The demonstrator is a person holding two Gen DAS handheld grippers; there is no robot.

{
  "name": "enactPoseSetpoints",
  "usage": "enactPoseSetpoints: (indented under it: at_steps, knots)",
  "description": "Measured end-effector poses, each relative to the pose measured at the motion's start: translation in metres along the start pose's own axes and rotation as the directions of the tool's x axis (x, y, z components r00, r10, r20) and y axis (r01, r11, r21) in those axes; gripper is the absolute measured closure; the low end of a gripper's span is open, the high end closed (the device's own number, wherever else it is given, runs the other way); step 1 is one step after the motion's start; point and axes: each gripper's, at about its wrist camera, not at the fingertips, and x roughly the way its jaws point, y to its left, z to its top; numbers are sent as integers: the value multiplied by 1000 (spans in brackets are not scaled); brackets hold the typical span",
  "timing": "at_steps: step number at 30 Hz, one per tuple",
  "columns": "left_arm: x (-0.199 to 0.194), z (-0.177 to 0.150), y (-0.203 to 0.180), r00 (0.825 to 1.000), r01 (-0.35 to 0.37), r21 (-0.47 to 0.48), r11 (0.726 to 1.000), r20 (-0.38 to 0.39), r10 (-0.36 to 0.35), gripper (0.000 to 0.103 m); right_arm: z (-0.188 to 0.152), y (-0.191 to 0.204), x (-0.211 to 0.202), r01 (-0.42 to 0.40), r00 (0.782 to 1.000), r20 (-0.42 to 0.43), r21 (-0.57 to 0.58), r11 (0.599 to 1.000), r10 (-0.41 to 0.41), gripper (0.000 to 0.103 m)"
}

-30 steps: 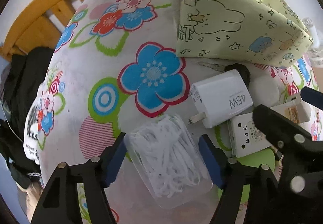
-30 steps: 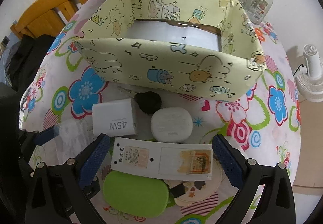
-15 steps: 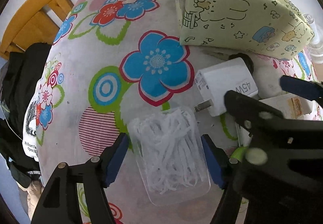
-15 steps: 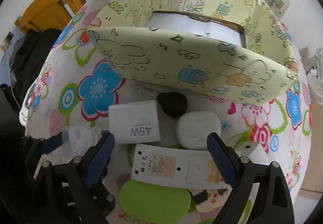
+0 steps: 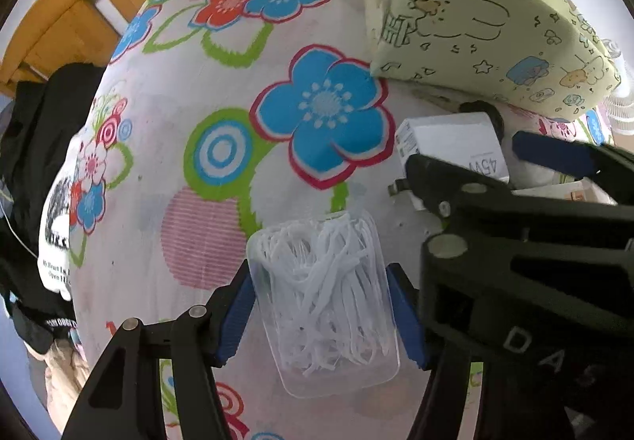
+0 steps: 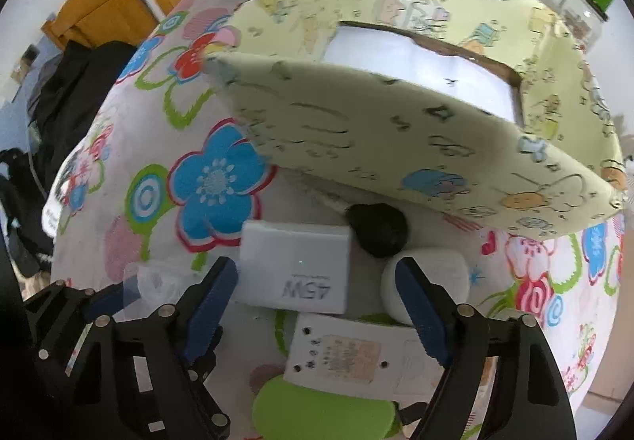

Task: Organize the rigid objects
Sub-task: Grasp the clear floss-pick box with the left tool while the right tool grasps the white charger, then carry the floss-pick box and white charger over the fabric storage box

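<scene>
now left fingers [image 5: 241,305] clamped on the floss-pick box [image 5: 329,301], right fingers [image 6: 212,293] apart, closing around the white charger [image 6: 295,267]

Floss-pick box [image 5: 329,305] between left claw [image 5: 323,317] pads

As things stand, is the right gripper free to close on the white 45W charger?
Probably yes: the right gripper is open, its pads either side of the 45W charger, nothing above it. The black object and white case crowd the right pad.
</scene>
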Motion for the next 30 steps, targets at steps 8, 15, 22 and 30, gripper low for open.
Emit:
enactPoseSetpoints:
  at_steps: [8, 15, 22, 30]
  knots:
    - [2, -11, 4, 1000, -6, -31, 999, 18, 6, 38, 2, 3, 19, -78, 997, -22, 66, 995, 79, 25]
    - [-1, 4, -8, 1000, -17, -24, 1000, 20, 18, 38, 5, -1, 11, -47, 999, 11, 66, 997, 46, 31]
    - [-2, 9, -12, 1000, -16, -29, 999, 25, 16, 43, 6, 0, 16, -25, 1000, -3, 60, 998, 25, 43]
    - [-17, 17, -27, 998, 34, 7, 999, 46, -34, 43, -1, -4, 8, -23, 1000, -17, 89, 996, 25, 43]
